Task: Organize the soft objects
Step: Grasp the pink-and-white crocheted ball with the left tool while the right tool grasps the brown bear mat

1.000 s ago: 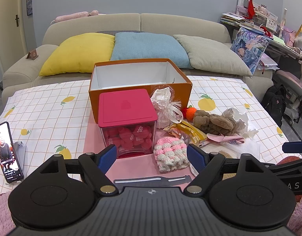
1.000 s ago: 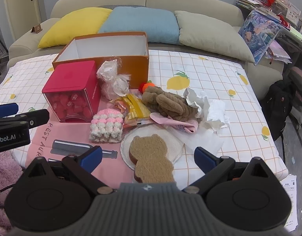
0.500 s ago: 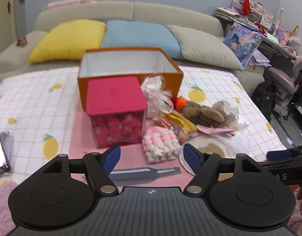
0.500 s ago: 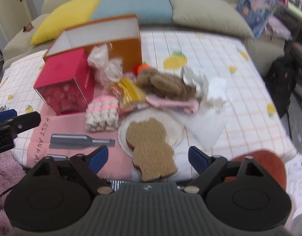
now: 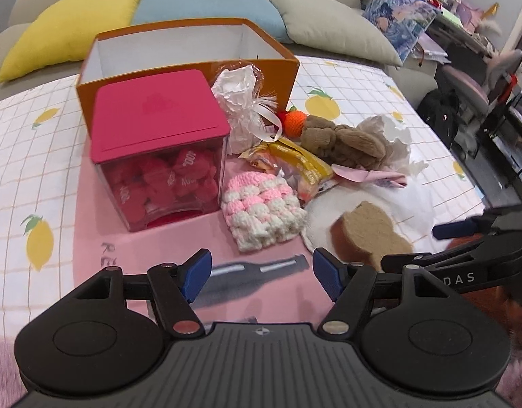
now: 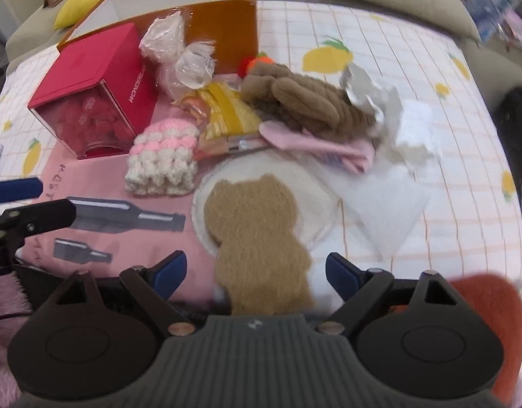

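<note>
Two hand-held grippers hung over a heap of soft things on the lemon-print counter.

The left hand-held gripper (image 5: 262,272) stood wide with nothing between its closing jaws, above a pink mat (image 5: 152,251). The right hand-held gripper (image 6: 256,270) was spread wide too, its pads clear of the brown bear-shaped pad (image 6: 257,234) lying between them. A pink-and-white crochet piece (image 5: 261,210) lay just beside the pink-lidded box (image 5: 155,149), in front of the open orange box (image 5: 278,68).
</note>
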The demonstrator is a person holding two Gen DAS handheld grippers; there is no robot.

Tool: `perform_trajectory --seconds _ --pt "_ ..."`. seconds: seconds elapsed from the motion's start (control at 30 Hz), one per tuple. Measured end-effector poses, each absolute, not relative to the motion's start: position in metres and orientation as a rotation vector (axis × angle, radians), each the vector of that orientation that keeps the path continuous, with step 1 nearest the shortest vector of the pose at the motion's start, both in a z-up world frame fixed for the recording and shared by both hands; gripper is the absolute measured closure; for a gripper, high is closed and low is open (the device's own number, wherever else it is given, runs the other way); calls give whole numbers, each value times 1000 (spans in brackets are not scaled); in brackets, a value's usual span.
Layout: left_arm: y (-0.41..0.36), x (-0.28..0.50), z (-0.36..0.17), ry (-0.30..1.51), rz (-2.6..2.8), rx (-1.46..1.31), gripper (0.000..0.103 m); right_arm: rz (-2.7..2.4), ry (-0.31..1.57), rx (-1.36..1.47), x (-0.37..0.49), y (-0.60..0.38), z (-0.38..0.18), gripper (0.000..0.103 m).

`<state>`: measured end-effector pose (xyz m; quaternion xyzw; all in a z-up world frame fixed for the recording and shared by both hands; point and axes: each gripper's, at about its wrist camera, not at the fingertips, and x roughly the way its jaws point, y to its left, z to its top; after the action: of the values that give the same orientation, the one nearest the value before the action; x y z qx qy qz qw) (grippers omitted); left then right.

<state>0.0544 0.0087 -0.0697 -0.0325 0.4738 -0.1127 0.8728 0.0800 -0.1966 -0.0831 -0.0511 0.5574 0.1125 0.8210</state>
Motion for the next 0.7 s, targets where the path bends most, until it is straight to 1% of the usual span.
perform_trajectory --seconds 0.1,0.17,0.27,0.37,0.43,0.6,0.7 --pt "10 69 -81 1005 -233 -81 22 245 1186 -149 92 -192 -92 16" --pt "12 77 -87 1011 -226 -112 18 259 1201 -121 99 -195 -98 16" --pt "12 84 -94 1016 -195 -142 16 264 1205 -111 106 -195 -108 17" --pt "6 86 -100 1030 -206 -143 16 277 1215 -83 111 -196 -114 22" --pt "3 87 -102 1033 -209 -133 16 290 1219 -60 112 -196 -117 31" --pt "5 94 -107 1033 -197 -167 14 312 1216 -75 109 -191 -119 35" --pt "7 102 -113 1039 -170 -197 14 313 1196 -70 107 -191 -110 37"
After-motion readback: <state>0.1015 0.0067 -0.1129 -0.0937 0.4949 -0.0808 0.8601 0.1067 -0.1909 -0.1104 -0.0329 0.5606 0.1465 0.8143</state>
